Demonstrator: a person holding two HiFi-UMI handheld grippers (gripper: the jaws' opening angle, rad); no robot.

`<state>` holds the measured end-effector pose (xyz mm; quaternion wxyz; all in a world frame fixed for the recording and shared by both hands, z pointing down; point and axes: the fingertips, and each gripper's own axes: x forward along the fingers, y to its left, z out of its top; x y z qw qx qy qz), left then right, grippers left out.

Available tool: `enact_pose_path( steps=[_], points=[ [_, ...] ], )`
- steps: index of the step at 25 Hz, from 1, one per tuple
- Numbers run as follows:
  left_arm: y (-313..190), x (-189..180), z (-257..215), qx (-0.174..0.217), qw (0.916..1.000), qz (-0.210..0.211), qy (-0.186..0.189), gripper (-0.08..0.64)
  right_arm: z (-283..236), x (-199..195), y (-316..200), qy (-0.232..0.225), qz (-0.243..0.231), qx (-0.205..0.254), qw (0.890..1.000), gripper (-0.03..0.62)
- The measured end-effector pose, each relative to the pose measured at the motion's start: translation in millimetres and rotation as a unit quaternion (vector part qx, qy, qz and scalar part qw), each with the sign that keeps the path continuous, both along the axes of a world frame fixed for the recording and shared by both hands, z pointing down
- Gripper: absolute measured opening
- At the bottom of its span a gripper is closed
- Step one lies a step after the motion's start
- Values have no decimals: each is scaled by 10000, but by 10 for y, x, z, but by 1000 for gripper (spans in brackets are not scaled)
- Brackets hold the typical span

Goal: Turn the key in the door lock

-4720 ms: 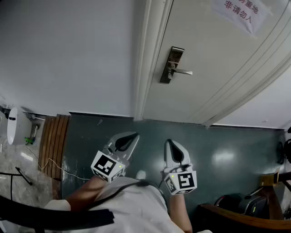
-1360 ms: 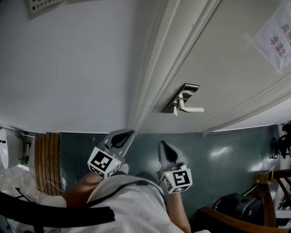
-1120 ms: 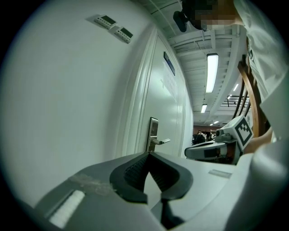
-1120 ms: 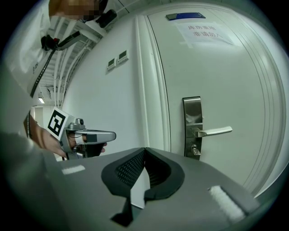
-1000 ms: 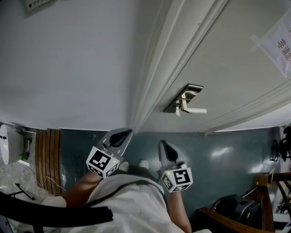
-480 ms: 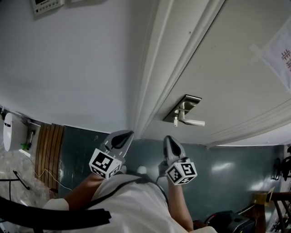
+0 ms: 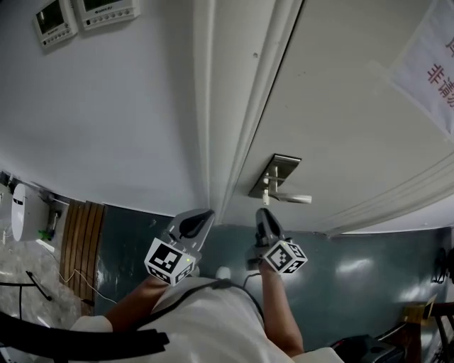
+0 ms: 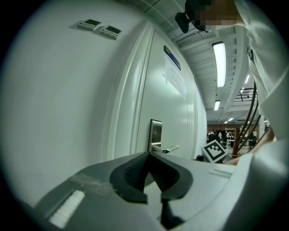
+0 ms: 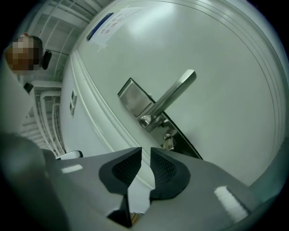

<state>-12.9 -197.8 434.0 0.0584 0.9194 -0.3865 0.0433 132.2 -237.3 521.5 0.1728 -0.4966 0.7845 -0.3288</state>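
A silver lock plate point(image 7: 274, 176) with a lever handle point(image 7: 292, 199) is mounted on the white door. In the right gripper view a small key point(image 9: 168, 142) sticks out of the plate point(image 9: 135, 100) just below the handle point(image 9: 175, 94). My right gripper point(image 9: 145, 151) points at the key from a short distance, rolled to one side. Its jaws are opening, with a narrow gap and nothing between them. In the head view it point(image 7: 263, 213) sits just below the lock. My left gripper point(image 7: 201, 218) hangs beside the door frame, its tips point(image 8: 148, 154) pressed together and empty.
The white door frame point(image 7: 213, 106) runs down left of the lock. A paper notice point(image 7: 433, 71) is taped on the door at upper right. Two wall panels point(image 7: 85, 14) sit high on the left wall. A slatted wooden panel point(image 7: 79, 241) stands on the dark floor at left.
My right gripper has rolled and moved up toward the lock, and its jaws have parted slightly. The left gripper shifted a little. The door now fills more of the head view.
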Motion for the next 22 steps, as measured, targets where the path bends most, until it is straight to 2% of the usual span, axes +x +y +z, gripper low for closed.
enact_pose_path(
  steps=[4,10,12,15,22],
  points=[
    [-37,193,-13,29,9999,112,-13,5,147,80,-96,-188,29,-186,9996,87],
    [-58,469,-16,25,9995,318,-9,5,279,173,-219,-936,112,-411,9947,141],
    [-60,548,-16,34,9992,397,-17,5,291,231,-281,-1364,174,-425,9896,150],
    [-44,617,-9,34,9989,456,-45,5,213,247,-388,-2020,33,-176,9792,155],
    [25,622,17,9,9987,490,-147,5,306,210,-448,-2632,-163,-395,9638,155]
  ],
)
